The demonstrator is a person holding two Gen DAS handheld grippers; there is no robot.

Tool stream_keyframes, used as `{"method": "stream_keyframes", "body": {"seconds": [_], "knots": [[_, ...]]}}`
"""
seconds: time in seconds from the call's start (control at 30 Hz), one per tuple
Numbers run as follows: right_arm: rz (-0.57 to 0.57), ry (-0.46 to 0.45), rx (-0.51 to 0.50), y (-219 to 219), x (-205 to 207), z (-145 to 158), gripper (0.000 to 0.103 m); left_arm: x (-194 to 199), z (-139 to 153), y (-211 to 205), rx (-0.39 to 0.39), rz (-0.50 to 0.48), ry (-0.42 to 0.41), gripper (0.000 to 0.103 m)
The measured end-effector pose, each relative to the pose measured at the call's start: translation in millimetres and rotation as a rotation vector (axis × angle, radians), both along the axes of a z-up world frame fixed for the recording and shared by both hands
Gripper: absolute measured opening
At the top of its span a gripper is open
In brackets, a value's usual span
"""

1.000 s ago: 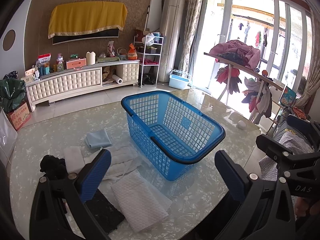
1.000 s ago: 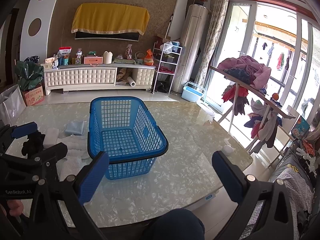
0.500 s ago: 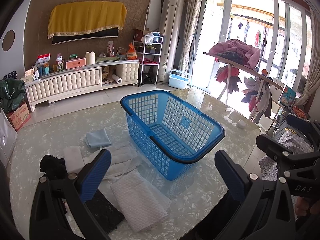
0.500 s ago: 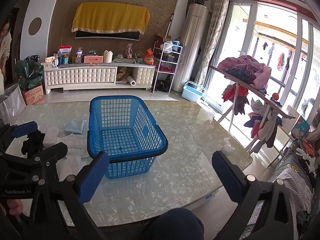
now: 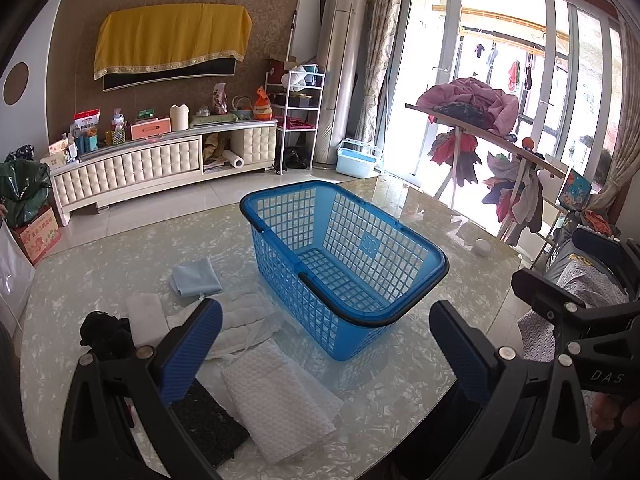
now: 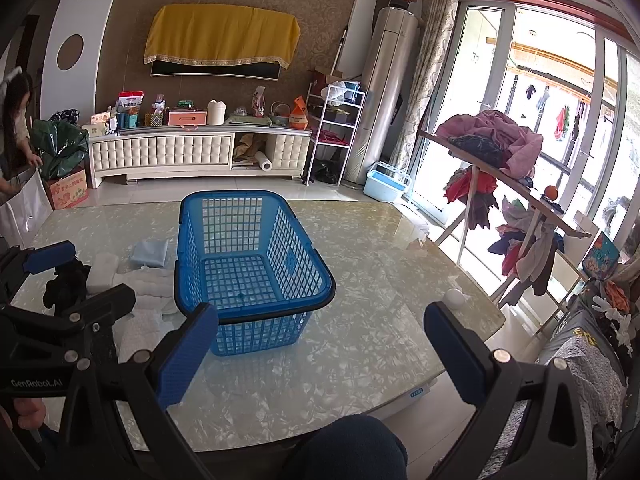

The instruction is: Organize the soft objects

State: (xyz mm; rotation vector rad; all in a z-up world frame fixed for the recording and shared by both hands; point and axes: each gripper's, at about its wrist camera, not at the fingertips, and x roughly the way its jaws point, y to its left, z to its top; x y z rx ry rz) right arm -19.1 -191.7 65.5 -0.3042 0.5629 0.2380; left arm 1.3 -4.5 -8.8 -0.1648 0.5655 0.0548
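An empty blue plastic basket stands on the glass table; it also shows in the right wrist view. Left of it lie soft items: a light blue cloth, a white quilted cloth, a white rumpled cloth, a small white pad, a black mat and a black bundle. My left gripper is open and empty, above the table's near edge. My right gripper is open and empty, in front of the basket.
A small white ball lies near the table's right edge. A clothes rack heaped with garments stands to the right. A white cabinet lines the far wall. A person bends at the far left.
Both grippers have hardly moved. A person has come into the right wrist view at the far left.
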Motion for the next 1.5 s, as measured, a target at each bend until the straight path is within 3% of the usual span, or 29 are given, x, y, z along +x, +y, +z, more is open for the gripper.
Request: {"method": "stream_keyframes", "body": {"seconds": [1.2,1.5], "knots": [[0.002,0.011,0.011,-2,1,0,0.103,2,1,-7,0.001,-0.018,0.003,0.103],[0.143,0.033,0.029,17,5,5,0.103,-3,12,6,-0.021,0.006,0.015,0.103]]}}
